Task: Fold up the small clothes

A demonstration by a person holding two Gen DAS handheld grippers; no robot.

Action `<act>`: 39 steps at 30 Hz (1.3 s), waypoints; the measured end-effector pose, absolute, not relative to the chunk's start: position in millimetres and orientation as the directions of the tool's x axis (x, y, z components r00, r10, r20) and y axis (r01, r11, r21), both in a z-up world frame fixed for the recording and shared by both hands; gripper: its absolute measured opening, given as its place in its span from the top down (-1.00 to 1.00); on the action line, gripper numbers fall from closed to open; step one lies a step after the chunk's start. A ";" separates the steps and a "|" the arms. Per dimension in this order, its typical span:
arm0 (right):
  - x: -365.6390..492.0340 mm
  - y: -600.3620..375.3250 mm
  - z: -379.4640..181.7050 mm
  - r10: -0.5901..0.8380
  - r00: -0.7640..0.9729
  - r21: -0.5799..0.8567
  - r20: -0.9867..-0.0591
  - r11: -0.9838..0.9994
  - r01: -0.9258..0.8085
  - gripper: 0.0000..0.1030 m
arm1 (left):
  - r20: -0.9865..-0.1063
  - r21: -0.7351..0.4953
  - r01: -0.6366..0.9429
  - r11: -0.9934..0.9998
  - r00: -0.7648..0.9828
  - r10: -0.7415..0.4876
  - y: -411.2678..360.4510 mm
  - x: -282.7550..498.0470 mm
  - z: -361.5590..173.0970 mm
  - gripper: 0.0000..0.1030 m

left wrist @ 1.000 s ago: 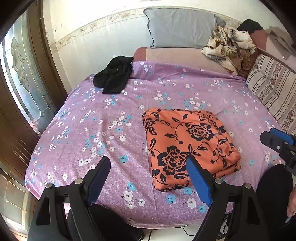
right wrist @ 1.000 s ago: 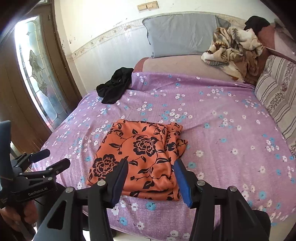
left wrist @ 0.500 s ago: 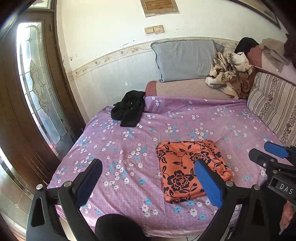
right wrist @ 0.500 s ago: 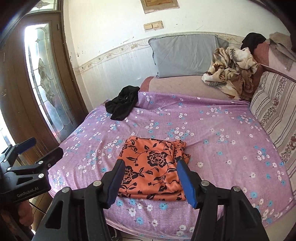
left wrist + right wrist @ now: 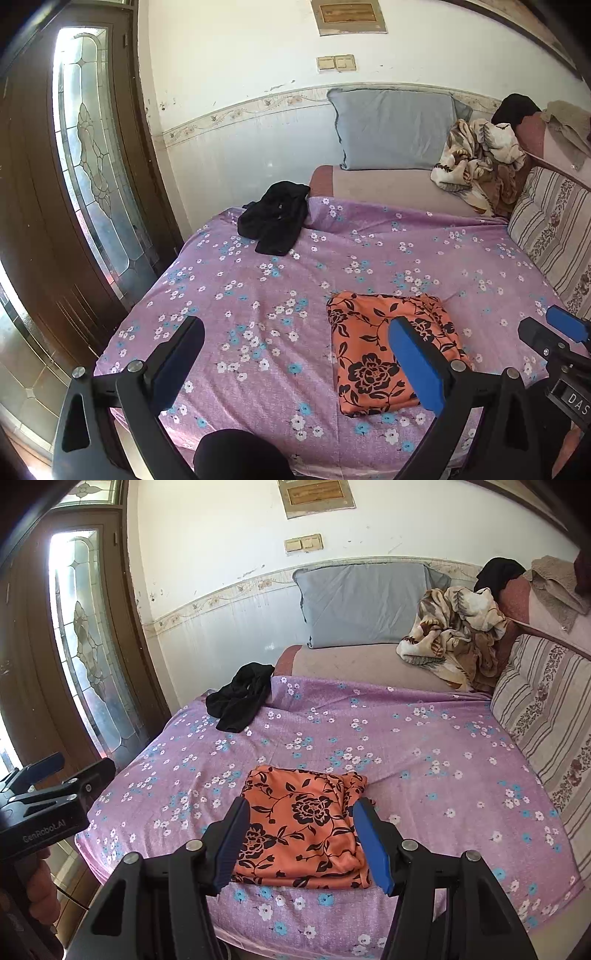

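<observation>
Orange black-flowered cloth [image 5: 391,352] lies folded at lower centre on the purple bed [image 5: 258,295], and you pulled back both the left gripper [image 5: 295,365], just opened wider, and half-open right gripper [image 5: 301,843], both empty, so this fold looks finished.

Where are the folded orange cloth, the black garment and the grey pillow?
folded orange cloth [image 5: 303,830]: right wrist view, middle of its top.
black garment [image 5: 275,221]: left wrist view, centre of the heap.
grey pillow [image 5: 395,129]: left wrist view, middle of its face.
</observation>
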State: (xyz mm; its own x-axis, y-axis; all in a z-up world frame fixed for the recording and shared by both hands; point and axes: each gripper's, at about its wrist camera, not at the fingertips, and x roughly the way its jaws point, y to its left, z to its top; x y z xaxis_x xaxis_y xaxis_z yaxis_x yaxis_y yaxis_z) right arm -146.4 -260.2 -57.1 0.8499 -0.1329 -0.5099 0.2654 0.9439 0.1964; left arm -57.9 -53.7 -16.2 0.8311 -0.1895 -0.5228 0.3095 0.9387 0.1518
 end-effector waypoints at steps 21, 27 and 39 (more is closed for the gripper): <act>-118.4 -249.7 -76.7 -0.144 0.814 0.197 -0.563 0.933 0.302 -0.21 | -0.558 0.108 0.268 0.957 0.814 -0.164 -40.6 -28.6 -31.1 -0.93; -112.5 -249.3 -81.8 -0.146 0.803 0.191 -0.577 0.933 0.306 -0.21 | -0.560 0.110 0.279 0.954 0.810 -0.172 -41.5 -25.7 -35.9 -0.93; -102.5 -255.0 -99.4 -0.144 0.776 0.190 -0.614 0.927 0.323 -0.21 | -0.585 0.101 0.306 0.947 0.788 -0.192 -45.0 -19.4 -48.2 -0.93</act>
